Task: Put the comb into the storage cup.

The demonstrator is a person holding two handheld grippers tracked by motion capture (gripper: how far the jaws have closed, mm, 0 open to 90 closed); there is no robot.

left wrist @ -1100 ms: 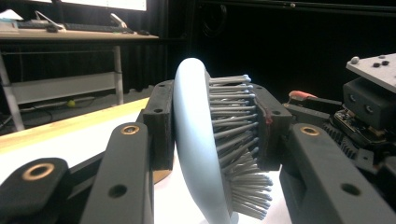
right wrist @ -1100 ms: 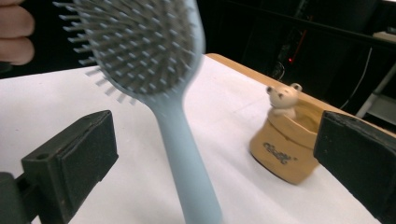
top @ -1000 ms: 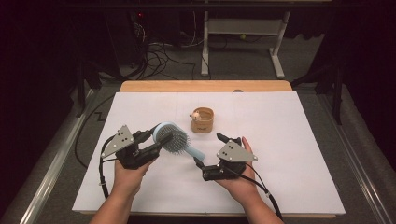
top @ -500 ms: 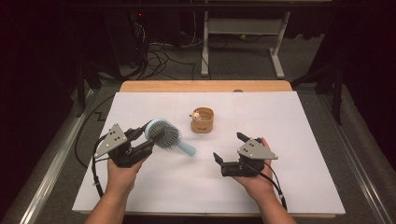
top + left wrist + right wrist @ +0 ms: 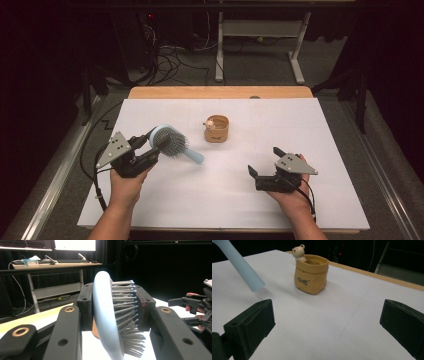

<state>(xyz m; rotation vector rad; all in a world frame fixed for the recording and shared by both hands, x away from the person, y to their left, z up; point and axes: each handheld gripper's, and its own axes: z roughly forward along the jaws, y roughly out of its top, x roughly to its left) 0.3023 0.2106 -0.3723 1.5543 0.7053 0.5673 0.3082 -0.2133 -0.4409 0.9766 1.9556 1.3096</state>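
Fingers of my left gripper (image 5: 152, 145) are closed on the head of the hairbrush (image 5: 172, 145): in the left gripper view one pad presses on the smooth pale blue back (image 5: 102, 315) and the other pad presses on the tips of the bristles (image 5: 125, 312). I hold the hairbrush above the white surface (image 5: 320, 150), at the left side, and its handle points toward the middle of the surface and slightly down. From the high view I think the handle end does not touch the surface, but I cannot say it for sure.

My right gripper (image 5: 267, 162) is low over the surface at the right side, well apart from the hairbrush. Its fingers (image 5: 254, 322) are wide open and nothing is between them, just bare white surface. Beyond them, in the right gripper view, stands a small tan cup (image 5: 311, 273) with a little bear figure (image 5: 299, 252) on its rim. The cup stands upright near the middle of the surface, between my two grippers and farther from me.
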